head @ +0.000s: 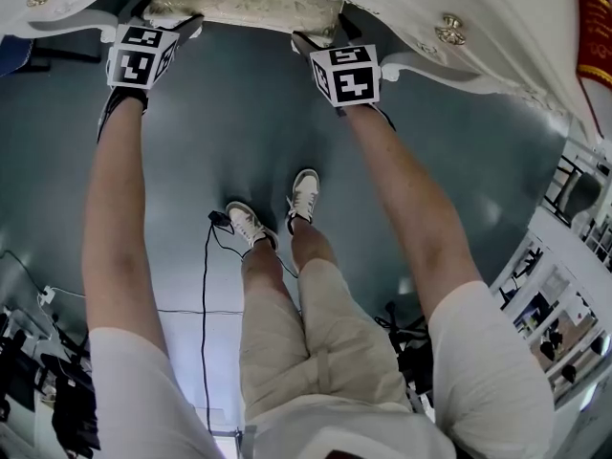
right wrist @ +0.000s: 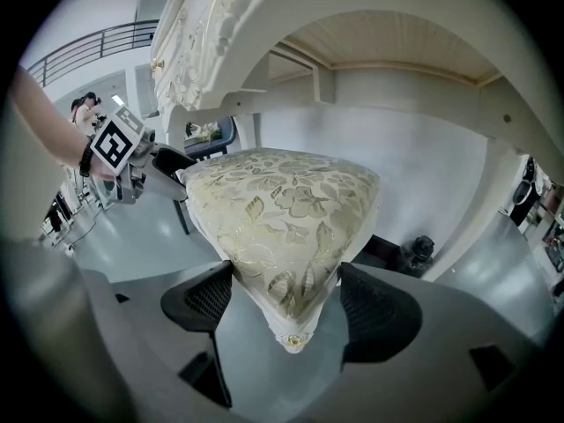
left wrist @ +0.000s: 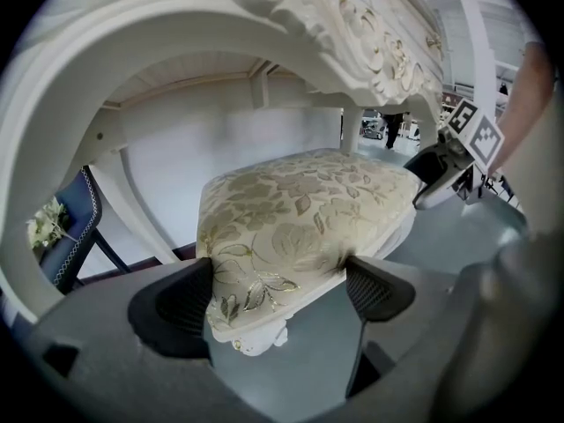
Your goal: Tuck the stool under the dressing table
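Note:
The stool (head: 239, 6) has a cream cushion with a gold leaf pattern and sits mostly under the white carved dressing table (head: 497, 27). My left gripper (head: 177, 25) is shut on its near left corner, and my right gripper (head: 314, 42) is shut on its near right corner. In the left gripper view the cushion (left wrist: 300, 210) fills the arch of the table (left wrist: 291, 25), with the corner pinched in my left gripper (left wrist: 278, 293). The right gripper view shows the other corner of the stool (right wrist: 282, 201) clamped in my right gripper (right wrist: 291, 305) below the table (right wrist: 264, 42).
A blue chair (left wrist: 75, 227) stands to the left of the table. The person's feet (head: 277, 213) are on the grey floor, with a black cable (head: 205, 285) trailing beside them. Shelving (head: 564, 285) runs along the right. A dark object (right wrist: 414, 254) lies under the table by the wall.

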A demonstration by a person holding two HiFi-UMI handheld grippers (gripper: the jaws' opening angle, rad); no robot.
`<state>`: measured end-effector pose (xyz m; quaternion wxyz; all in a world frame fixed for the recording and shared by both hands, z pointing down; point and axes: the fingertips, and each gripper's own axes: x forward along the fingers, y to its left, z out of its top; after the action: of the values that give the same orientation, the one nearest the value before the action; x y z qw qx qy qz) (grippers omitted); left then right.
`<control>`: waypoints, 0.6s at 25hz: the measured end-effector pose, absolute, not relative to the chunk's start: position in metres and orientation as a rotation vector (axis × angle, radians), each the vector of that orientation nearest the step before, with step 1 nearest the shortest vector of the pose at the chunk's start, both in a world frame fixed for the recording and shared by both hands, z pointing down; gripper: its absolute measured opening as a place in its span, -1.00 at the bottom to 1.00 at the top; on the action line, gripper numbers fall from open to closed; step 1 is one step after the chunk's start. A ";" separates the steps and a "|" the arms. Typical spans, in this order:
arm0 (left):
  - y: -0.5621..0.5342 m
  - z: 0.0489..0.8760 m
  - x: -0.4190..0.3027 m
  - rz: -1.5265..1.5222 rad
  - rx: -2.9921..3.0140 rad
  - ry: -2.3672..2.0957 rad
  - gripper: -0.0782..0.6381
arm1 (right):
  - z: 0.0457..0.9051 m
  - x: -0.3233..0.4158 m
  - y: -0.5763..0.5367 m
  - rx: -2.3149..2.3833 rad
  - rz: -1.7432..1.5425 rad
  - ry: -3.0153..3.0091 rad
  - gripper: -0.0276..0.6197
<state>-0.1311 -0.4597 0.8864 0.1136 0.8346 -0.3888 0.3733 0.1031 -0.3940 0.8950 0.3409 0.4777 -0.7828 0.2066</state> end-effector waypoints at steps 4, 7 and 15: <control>-0.456 0.885 -0.134 1.123 2.428 -1.180 0.55 | 0.896 0.103 -0.392 1.241 0.561 -2.006 0.27; -0.447 0.878 -0.133 1.141 2.412 -1.203 0.55 | 0.892 0.110 -0.388 1.265 0.618 -1.964 0.28; -0.408 0.834 -0.143 1.045 2.389 -1.330 0.55 | 0.844 0.114 -0.362 1.298 0.593 -1.948 0.16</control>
<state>-0.1426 -0.4080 0.8337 0.1072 0.8114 -0.4518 0.3549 0.1135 -0.3619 0.8444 0.3554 0.5025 -0.7540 0.2297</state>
